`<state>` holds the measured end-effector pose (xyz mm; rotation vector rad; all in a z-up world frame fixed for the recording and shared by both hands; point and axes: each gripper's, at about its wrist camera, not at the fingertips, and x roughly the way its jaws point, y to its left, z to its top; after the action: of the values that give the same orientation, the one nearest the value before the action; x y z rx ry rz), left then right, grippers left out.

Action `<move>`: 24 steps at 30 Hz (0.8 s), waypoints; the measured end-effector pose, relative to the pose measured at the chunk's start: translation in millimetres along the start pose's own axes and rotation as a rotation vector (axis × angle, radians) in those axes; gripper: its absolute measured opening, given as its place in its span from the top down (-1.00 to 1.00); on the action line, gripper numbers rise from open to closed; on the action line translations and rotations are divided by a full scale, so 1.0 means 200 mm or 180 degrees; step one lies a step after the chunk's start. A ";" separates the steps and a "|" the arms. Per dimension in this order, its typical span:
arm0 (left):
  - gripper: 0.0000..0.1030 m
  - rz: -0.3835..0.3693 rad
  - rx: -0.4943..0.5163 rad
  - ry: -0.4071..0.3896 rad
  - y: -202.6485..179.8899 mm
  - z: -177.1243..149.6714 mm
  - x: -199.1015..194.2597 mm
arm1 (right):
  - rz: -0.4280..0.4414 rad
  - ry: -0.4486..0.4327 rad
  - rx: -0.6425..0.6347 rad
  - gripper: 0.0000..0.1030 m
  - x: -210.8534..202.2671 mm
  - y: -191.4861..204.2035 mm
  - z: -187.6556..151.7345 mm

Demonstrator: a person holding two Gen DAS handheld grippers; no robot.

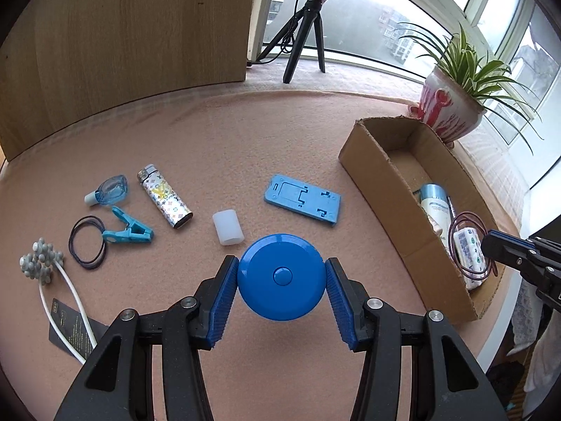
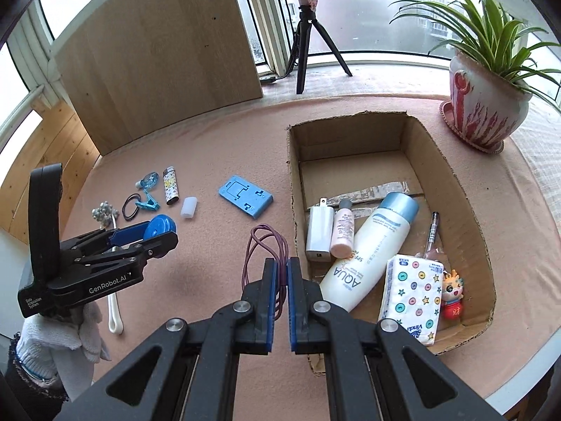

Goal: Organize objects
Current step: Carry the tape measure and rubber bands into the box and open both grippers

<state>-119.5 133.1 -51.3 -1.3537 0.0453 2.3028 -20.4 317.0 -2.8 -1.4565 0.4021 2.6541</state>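
Note:
My left gripper (image 1: 280, 275) is shut on a round blue tape measure (image 1: 280, 298), held above the pink mat; it also shows in the right wrist view, with the left gripper (image 2: 157, 235) on the tape measure (image 2: 160, 226). My right gripper (image 2: 282, 266) is shut on a purple hair tie (image 2: 264, 242) that loops out past its fingertips, just left of the cardboard box (image 2: 292, 175). In the left wrist view the right gripper (image 1: 491, 245) carries the hair tie (image 1: 455, 231) over the box's near end (image 1: 385, 182).
The box holds a lotion bottle (image 2: 371, 245), tissue pack (image 2: 413, 298), charger (image 2: 319, 235), small pink bottle (image 2: 343, 231), pen (image 2: 432, 231) and toy (image 2: 452, 294). On the mat lie a phone stand (image 1: 302, 199), white cap (image 1: 228, 227), lighter (image 1: 164, 200), clip (image 1: 126, 229), black hair ties (image 1: 87, 242). A plant pot (image 1: 448, 105) stands behind.

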 end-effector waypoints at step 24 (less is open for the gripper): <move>-0.04 -0.0240 0.0438 -0.0033 -0.68 0.43 0.39 | -0.0352 -0.0121 0.0347 0.89 0.09 -0.58 0.15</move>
<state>-166.3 306.5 -43.9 -1.2532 0.1441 2.2014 -31.1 435.3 -23.2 -1.3538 0.4420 2.5273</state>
